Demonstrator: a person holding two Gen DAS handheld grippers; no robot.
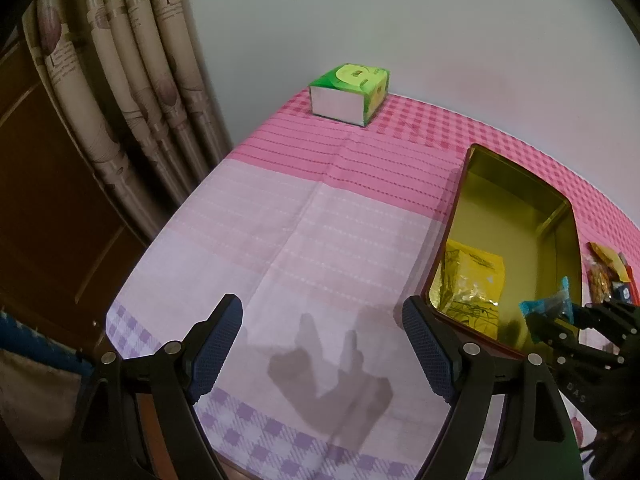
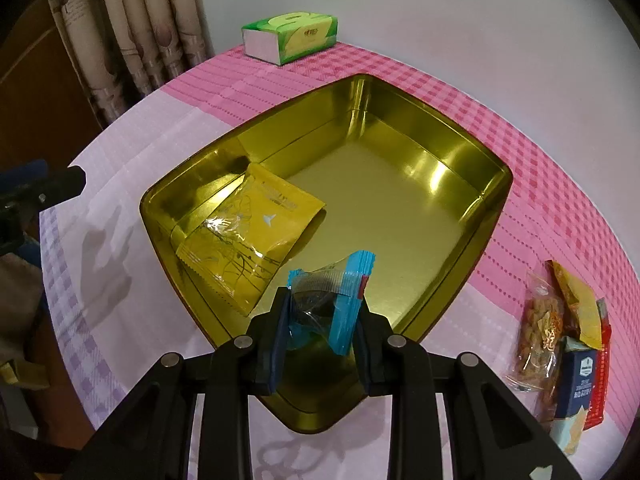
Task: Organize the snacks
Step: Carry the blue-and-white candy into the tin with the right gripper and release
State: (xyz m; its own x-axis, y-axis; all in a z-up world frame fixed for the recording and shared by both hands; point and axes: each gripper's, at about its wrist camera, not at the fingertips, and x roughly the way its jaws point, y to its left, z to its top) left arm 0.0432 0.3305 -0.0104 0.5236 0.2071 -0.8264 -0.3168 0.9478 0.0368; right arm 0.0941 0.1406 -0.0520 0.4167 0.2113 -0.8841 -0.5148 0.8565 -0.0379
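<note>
The gold tin (image 2: 460, 184) is mostly bare inside; only a yellow packet (image 2: 248, 236) fills its near-left corner, leaning on the wall. Left of the tin the surface (image 1: 280, 240) lies open up to the tissue box (image 1: 348, 94) at the far edge. Loose snack packets (image 2: 560, 340) crowd the right side.

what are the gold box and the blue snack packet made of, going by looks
The gold box looks like thin metal, probably tin: mirror-bright walls with sharp highlights and a duller, brushed floor. The blue snack packet in the right gripper looks like thin plastic film: a clear crinkled window and crimped, serrated end seals.
</note>
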